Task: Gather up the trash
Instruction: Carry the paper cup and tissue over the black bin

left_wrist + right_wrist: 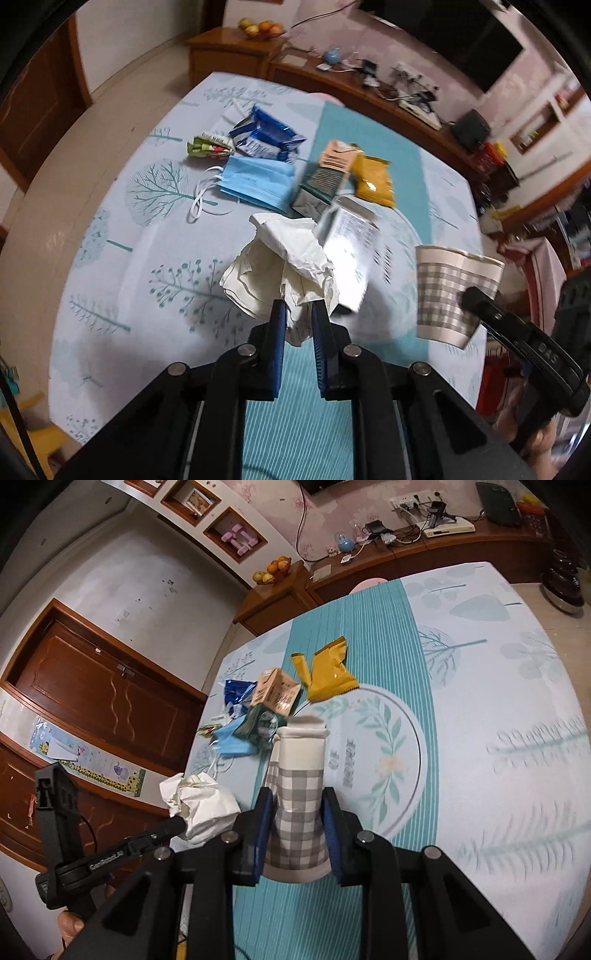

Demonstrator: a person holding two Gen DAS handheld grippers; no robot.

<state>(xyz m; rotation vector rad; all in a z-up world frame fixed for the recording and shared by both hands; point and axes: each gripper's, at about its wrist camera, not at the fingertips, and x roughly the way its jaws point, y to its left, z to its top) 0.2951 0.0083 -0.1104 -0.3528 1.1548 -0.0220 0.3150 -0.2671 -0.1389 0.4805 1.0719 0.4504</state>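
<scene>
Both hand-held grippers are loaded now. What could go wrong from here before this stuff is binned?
1. The left hand-held gripper pinches only a lower fold of the crumpled tissue; most of it hangs free, so it may tear or slip out.
2. The right hand-held gripper squeezes the checked paper cup on its thin sidewall; it could buckle and drop.
3. The white carton looks motion-blurred beside the tissue and may have been nudged.

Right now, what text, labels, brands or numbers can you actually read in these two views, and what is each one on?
"GenRobot.AI": on the left gripper, along its side, right wrist view.
Print on the tablecloth: blurred, unreadable.
Peach carton: print too small.
White box, green wrapper, blue packet: blurred.
Checked paper cup, yellow packet: no text visible.
</scene>
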